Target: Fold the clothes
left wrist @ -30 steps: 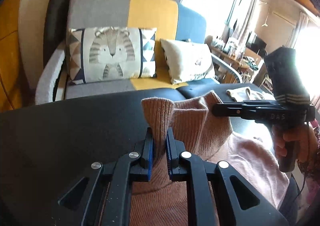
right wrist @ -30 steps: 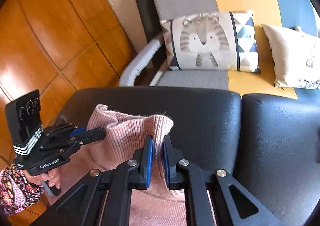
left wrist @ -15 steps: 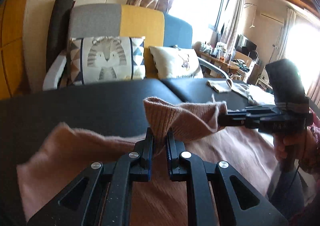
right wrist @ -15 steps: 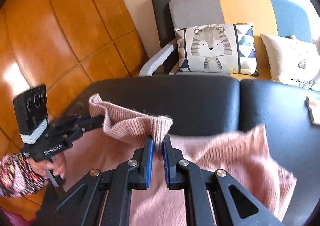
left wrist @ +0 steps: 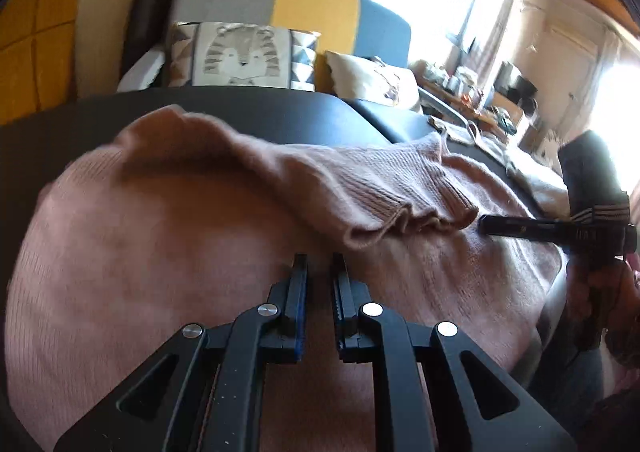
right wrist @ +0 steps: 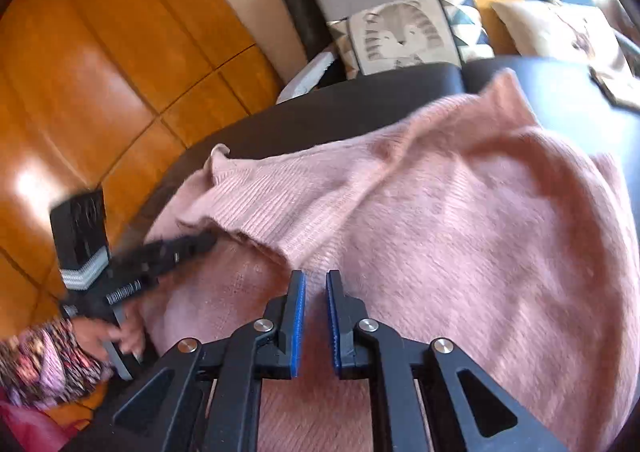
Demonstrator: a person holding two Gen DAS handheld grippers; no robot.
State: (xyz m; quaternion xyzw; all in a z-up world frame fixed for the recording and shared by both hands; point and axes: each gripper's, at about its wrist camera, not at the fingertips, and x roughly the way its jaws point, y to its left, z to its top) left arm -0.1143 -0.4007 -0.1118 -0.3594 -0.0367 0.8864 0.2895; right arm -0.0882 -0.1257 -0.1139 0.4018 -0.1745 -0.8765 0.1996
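Pink sweater (left wrist: 200, 236) covers black padded table (left wrist: 280, 108); patchwork sofa (left wrist: 280, 0) behind.

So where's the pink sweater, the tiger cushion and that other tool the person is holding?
pink sweater (left wrist: 160, 252): left wrist view, on its flat spread body.
tiger cushion (left wrist: 240, 56): left wrist view, on the printed tiger face.
right tool (left wrist: 486, 229): left wrist view, at its fingertips beside the ribbed hem.

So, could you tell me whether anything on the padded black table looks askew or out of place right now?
Mostly the pink knitted sweater: its folded-over ribbed hem lies rumpled and slanted, not flat. Both grippers are open and empty. A beige garment lies loose at the table's far end.
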